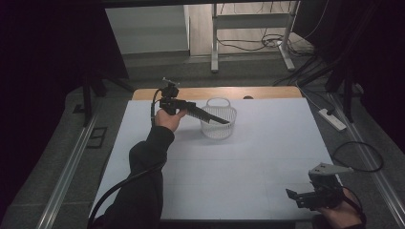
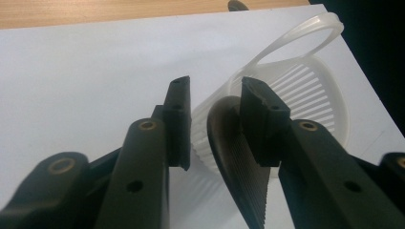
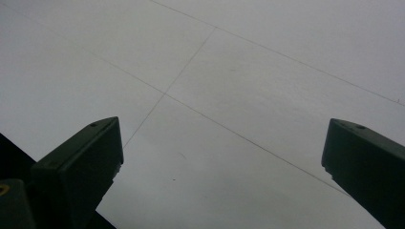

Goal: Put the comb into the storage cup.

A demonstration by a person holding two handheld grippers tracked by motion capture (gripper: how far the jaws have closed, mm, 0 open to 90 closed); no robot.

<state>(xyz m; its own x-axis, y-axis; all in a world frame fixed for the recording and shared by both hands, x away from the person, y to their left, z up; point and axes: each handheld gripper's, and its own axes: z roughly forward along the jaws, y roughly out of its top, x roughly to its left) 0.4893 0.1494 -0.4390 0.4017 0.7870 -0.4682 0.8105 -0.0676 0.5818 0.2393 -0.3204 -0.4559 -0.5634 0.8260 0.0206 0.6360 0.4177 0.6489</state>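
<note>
White table [image 1: 229, 162], left gripper [image 1: 216, 116] raised, comb [image 1: 212, 115] over basket [image 1: 218, 125].

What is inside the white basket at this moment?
The tip of a dark comb reaches over the rim into the white basket, between the jaws of the left gripper. The basket's floor is hidden behind its ribbed wall, so I cannot tell if anything lies there.

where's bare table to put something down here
Most of the white table is bare: the wide stretch between the basket and the right gripper, and both sides of the basket. It is crowded only where the left gripper holds a comb over the basket.
</note>
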